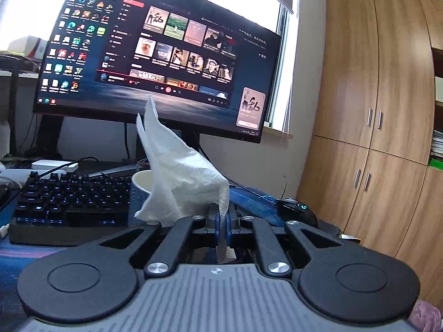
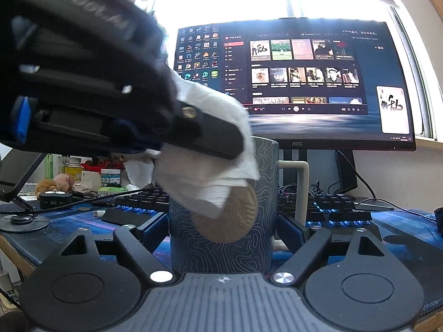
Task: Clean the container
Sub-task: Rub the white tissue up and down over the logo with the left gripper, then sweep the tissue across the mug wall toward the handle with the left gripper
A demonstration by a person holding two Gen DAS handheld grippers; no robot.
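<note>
A dark blue mug (image 2: 221, 238) with white contour lines and a cream handle stands on the desk mat. My right gripper (image 2: 223, 232) is shut on the mug, a finger on each side of its body. My left gripper (image 1: 221, 221) is shut on a white paper towel (image 1: 182, 171) and holds it just over the mug's cream rim (image 1: 141, 179). In the right wrist view the left gripper (image 2: 210, 138) reaches in from the upper left, and the towel (image 2: 216, 166) hangs over the mug's front and mouth. The mug's inside is hidden.
A backlit black keyboard (image 1: 72, 202) lies behind the mug, under a lit monitor (image 1: 166, 55). A black mouse (image 1: 299, 210) sits at the right. Wooden cupboards (image 1: 373, 110) stand at the right. Jars and small clutter (image 2: 83, 177) crowd the desk's left side.
</note>
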